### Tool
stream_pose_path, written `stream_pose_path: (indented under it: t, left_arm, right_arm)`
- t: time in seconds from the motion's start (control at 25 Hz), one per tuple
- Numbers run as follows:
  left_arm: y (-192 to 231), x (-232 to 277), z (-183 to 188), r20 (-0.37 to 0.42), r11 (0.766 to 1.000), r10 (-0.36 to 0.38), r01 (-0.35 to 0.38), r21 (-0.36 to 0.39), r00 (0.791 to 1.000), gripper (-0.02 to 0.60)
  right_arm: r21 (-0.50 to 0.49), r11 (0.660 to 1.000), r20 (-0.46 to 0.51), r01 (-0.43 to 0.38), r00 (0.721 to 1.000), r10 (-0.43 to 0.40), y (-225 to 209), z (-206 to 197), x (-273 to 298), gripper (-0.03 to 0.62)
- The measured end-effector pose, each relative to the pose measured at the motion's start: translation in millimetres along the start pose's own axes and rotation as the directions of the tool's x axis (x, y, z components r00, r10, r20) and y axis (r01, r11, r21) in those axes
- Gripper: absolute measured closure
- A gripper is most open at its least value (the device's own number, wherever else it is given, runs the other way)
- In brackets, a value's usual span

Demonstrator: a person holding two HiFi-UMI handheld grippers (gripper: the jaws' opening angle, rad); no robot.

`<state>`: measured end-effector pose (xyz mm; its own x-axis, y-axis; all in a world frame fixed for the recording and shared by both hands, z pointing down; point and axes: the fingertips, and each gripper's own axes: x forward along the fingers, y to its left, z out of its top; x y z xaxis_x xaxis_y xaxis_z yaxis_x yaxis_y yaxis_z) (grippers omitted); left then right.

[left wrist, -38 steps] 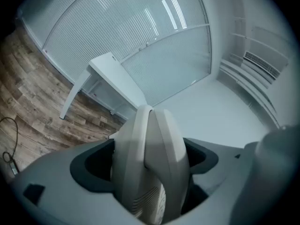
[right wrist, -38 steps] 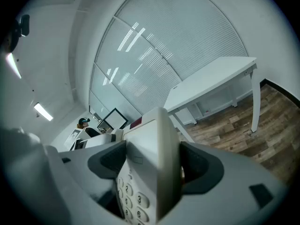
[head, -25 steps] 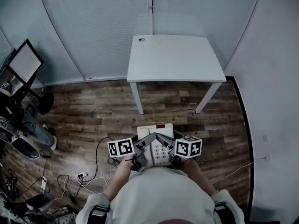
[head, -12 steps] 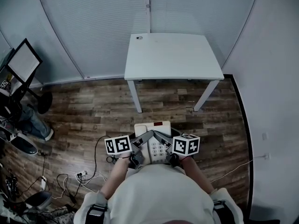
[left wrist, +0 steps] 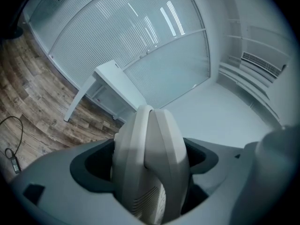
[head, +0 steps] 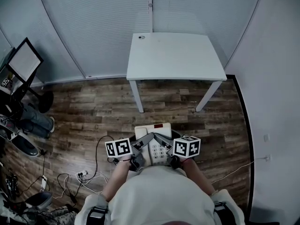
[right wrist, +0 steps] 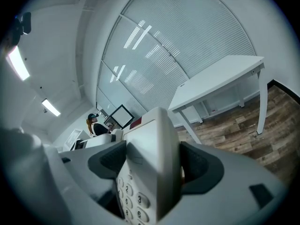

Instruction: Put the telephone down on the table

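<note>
Held the telephone (head: pixel 156 146) level in front of the body, above the wood floor (head: pixel 89 107) and not yet on the table (head: pixel 176 55). Pinched it from both sides: left gripper (head: pixel 142 147) with jaws closed on the handset edge, right gripper (head: pixel 167 146) with jaws closed on the keypad edge, number keys plain to see just inside that grip. Kept the long axis pointing away from the chest, red-windowed end farthest out, toward the table. Faced the table straight ahead and well apart, with bare floor between its near legs and the telephone. Stood with neither hand clearly nearer; both sat level at the telephone's flanks, so judged the coming move to be a shared one: forward with both grippers together, then down flat onto the white top, near edge first in reach. Judged the main hazard to be one side letting go ahead of the other and tipping the telephone.
</note>
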<state>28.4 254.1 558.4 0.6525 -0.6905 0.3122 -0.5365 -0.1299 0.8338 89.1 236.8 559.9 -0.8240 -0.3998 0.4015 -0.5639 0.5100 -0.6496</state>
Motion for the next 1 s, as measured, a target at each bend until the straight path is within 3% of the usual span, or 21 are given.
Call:
stream_pose_path:
  t: [0.52,0.84,1.0]
  left_arm:
    - [12.4,10.5,5.8,-0.016,1.0,-0.014,0.014,0.002,1.0,0.161]
    - [21.2,30.7,30.5,-0.03,1.0,-0.023,0.023,0.004,0.999,0.161]
    - [31.6,54.5,63.2,-0.036,1.0,-0.024,0.024,-0.004,0.999,0.161]
  right_arm:
    - [0.013,1.0,0.006,0.017,1.0,-0.018,-11.5,1.4,11.3,0.241]
    - [0.02,0.999,0.013,0.031,0.999,-0.032,-26.7,23.8,28.4,0.241]
    - [0.025,0.999,0.008,0.036,0.999,-0.036,-43.8,54.2,51.3,0.241]
